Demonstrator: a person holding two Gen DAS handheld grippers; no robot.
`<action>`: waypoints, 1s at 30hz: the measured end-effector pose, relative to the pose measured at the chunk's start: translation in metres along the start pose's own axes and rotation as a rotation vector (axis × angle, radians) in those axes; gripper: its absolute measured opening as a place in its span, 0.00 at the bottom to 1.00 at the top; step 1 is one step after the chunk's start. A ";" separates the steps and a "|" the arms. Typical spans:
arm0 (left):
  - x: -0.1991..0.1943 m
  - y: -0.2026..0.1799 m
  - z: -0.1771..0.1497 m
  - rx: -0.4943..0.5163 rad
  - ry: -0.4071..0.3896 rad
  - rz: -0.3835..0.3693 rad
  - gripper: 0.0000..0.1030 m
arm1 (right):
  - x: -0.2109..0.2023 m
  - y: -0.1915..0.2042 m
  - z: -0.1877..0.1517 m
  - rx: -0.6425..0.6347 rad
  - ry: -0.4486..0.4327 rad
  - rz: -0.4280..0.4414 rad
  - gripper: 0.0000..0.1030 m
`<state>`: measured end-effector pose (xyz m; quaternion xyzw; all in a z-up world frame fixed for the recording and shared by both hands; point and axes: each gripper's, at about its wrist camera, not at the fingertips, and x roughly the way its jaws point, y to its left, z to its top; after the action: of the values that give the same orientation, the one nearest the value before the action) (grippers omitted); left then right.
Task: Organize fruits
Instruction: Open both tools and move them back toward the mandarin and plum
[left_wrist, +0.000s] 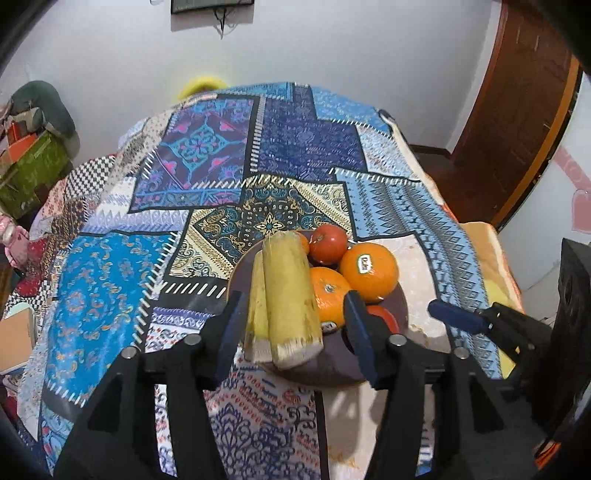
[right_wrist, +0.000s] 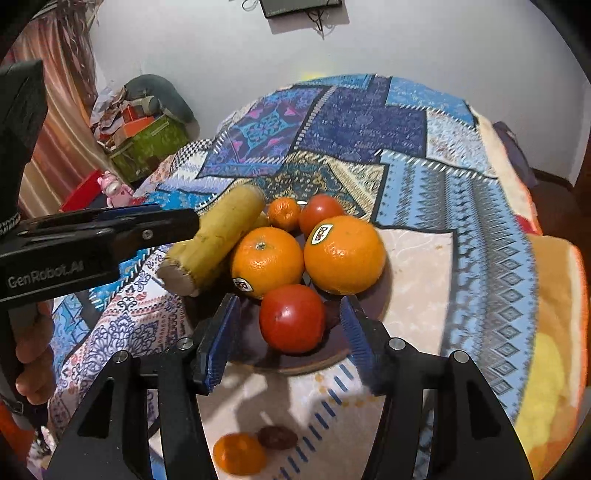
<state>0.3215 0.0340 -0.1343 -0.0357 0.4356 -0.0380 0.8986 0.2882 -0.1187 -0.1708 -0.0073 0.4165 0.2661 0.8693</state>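
On top of the patchwork blue-patterned cloth (right_wrist: 424, 177), covering what could be a bed or a bench, cannot tell which: round dark brown plate (right_wrist: 373, 291) piled with fruit; two yellow-green cut stalk pieces (left_wrist: 288, 295) lying along its left side, two large stickered oranges (right_wrist: 343, 254) touching at the middle, small mandarin (right_wrist: 283, 213) and red tomato (right_wrist: 319, 210) at the far rim, second glossy red tomato (right_wrist: 291, 318) at the near rim.

Left tool (left_wrist: 291, 328): spread wide, astride the near cut ends of the stalks, pads apart from them, pinching nothing. Right tool (right_wrist: 290, 332): likewise spread, flanking the near tomato without contact, holding nothing.

Off the plate, near the bottom of the right wrist view: loose small orange mandarin (right_wrist: 239, 453) just beside a dark wrinkled date-like fruit (right_wrist: 277, 437).

Judged handling: stalks stiff, fairly heavy, fibrous skin giving good grip; best taken across the middle rather than the cut end, to limit tipping. Tomato smooth, slippery, easily bruised; light closure across its widest girth. Oranges firm and round, prone to rolling if nudged.
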 end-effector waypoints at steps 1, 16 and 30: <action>-0.006 -0.001 -0.003 0.005 -0.008 0.002 0.57 | -0.006 0.000 -0.001 -0.002 -0.006 -0.006 0.51; -0.029 -0.037 -0.075 0.027 0.075 -0.053 0.67 | -0.063 -0.010 -0.044 0.007 -0.016 -0.052 0.51; 0.017 -0.079 -0.118 0.067 0.213 -0.078 0.65 | -0.062 -0.022 -0.083 0.049 0.040 -0.046 0.51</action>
<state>0.2358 -0.0501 -0.2128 -0.0182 0.5253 -0.0912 0.8458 0.2074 -0.1856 -0.1843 -0.0007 0.4401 0.2354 0.8665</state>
